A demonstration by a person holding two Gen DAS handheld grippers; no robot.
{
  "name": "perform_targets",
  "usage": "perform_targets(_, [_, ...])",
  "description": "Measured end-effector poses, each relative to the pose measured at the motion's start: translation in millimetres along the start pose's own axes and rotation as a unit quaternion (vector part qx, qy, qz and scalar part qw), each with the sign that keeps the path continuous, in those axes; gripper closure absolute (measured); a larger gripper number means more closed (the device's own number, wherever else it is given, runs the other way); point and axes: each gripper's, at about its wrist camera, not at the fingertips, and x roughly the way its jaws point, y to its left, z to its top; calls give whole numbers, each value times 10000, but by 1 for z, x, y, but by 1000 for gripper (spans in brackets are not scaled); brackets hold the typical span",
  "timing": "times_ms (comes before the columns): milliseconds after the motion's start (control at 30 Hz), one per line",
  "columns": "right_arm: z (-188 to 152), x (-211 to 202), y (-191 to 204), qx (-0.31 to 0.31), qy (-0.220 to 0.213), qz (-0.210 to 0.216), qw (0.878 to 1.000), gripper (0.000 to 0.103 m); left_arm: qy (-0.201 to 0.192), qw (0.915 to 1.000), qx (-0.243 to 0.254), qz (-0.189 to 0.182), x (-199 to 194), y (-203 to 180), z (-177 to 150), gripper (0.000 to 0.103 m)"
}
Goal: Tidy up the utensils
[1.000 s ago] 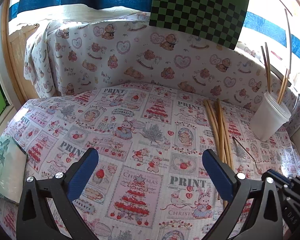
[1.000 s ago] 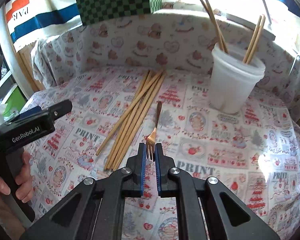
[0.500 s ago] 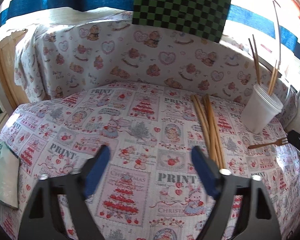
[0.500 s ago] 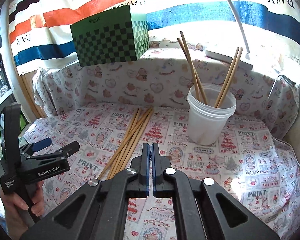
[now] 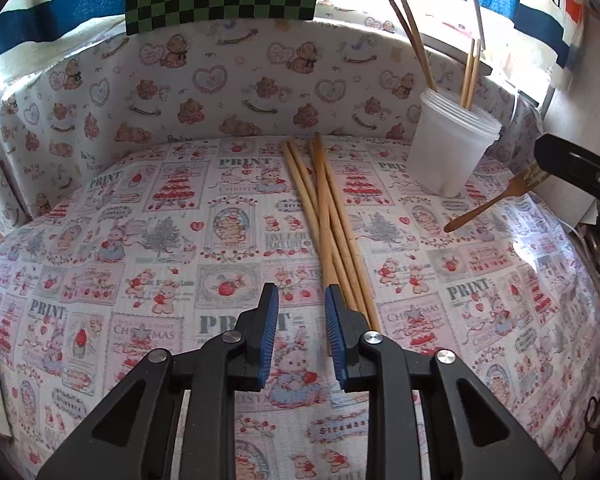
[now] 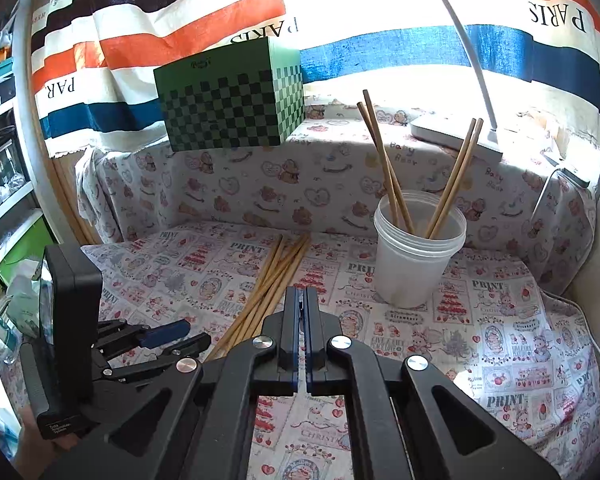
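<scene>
Several wooden chopsticks (image 5: pixel 328 216) lie in a loose bundle on the printed tablecloth; they also show in the right wrist view (image 6: pixel 268 292). A white plastic cup (image 5: pixel 448 148) holds more chopsticks upright and also shows in the right wrist view (image 6: pixel 418 256). My left gripper (image 5: pixel 302 304) is open with a narrow gap, just left of the bundle's near ends. My right gripper (image 6: pixel 301 300) is shut on a gold fork (image 5: pixel 492 204), held in the air to the right of the cup with the handle hanging down. The fork is hidden in the right wrist view.
A green checkered box (image 6: pixel 228 100) stands on the covered ledge behind the table. A white lamp base (image 6: pixel 452 136) sits on the ledge at the right. Shelves and a green bin (image 6: pixel 20 248) are at the left.
My right gripper has lifted the fork off the cloth and raised it near the cup. My left gripper has narrowed its jaws and moved toward the near ends of the chopsticks.
</scene>
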Motion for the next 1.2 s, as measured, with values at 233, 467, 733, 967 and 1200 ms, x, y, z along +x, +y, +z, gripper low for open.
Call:
perform_targets(233, [2,-5,-3,49,-353,125,9993,101,122,9988,436,204,8,-12,-3,80])
perform_targets(467, [0,-5,-10,177,-357,215,9990,101,268,9977,511,348,17,-15,-6,78])
perform_targets(733, [-1,-12,-24,386,-522,233,9976,101,-447,9989,93,43,-12,2,1,100])
perform_targets(967, [4,-21,-43,691,-679,176,9951,101,-1317,9910,-172,-141,-51,11,14,100])
perform_targets(1200, [24,-58,-55,682,-1110,165,9913,101,-1651,9861,-111,-178,-83,3,40,100])
